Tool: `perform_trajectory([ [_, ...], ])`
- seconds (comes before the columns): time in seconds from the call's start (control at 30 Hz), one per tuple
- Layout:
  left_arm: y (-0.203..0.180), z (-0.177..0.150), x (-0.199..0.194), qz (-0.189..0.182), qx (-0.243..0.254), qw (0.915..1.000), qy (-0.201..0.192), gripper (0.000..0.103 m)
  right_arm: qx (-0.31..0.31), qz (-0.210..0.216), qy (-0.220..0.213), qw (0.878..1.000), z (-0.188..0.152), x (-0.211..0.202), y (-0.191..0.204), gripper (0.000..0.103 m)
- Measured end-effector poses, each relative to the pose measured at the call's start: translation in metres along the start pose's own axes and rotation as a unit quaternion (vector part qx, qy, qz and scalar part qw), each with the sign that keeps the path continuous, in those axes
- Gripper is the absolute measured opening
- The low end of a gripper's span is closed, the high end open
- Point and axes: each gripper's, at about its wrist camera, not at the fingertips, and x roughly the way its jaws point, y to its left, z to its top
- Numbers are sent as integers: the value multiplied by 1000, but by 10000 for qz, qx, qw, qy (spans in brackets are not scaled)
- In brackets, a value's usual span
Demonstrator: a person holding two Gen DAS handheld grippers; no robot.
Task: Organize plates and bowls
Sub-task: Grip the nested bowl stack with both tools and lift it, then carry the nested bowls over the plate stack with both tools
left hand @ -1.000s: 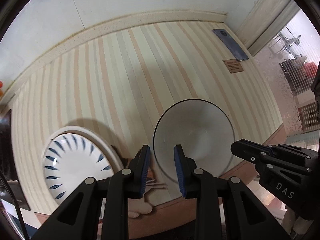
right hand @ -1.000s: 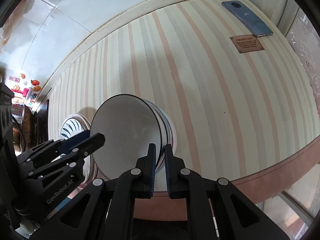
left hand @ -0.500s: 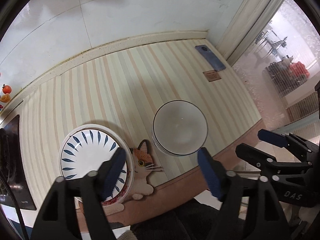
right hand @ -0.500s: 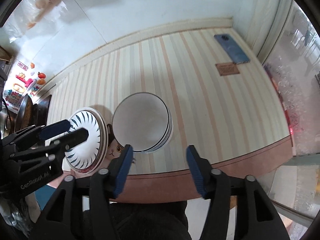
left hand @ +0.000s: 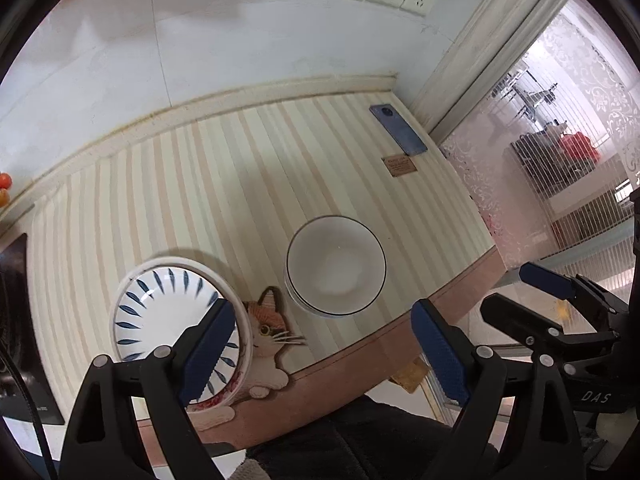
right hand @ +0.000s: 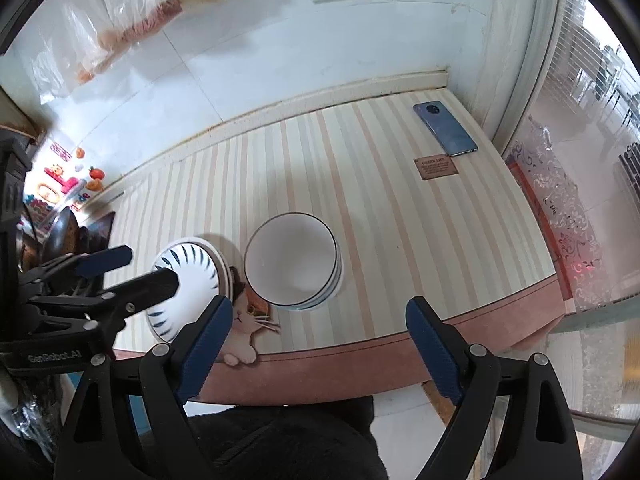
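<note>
Your bowls (left hand: pixel 336 266) read as glazed ceramic: white, smooth, glossy, with a thin dark rim line. Your plates (left hand: pixel 176 312) have the same glossy glaze, with blue painted strokes on white. The desk (left hand: pixel 224 184) wears a striped cover, cream and peach, smooth with a faint sheen; its front edge is a matt pinkish band. The cat mat (left hand: pixel 266 344) beside the plates looks like soft, matt cloth. Your left hand-held gripper (left hand: pixel 324 354) and right hand-held gripper (right hand: pixel 318 344) are matt black plastic with small metal pins; the pads (left hand: pixel 440 356) are blue and ribbed. The phone (right hand: pixel 446 129) has a glossy blue back. The wall (left hand: pixel 200 40) is glossy white tile.
</note>
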Motion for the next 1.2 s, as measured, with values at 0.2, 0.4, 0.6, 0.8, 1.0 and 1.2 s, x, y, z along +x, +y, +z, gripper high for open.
perform_trajectory([
  [0.2,18,13,37,-323,-369,9981,364,90,135,43,22,9999,6,8,-13,92],
  [0.4,34,28,91,-494,-662,9928,866,90,566,568,608,9949,14,66,-43,93],
  [0.6,40,43,144,-436,-578,9892,1271,90,906,1099,1323,9809,15,140,-66,93],
  [0.8,55,51,194,-503,-838,9770,1898,90,1296,1624,1760,9622,10,207,-77,93],
  [1.0,64,49,221,-715,-1033,9666,2234,89,1546,1975,1971,9478,8,254,-86,92],
  [1.2,68,45,230,-1278,-1368,9544,2326,66,1831,2095,2087,9376,9,279,-89,70],
])
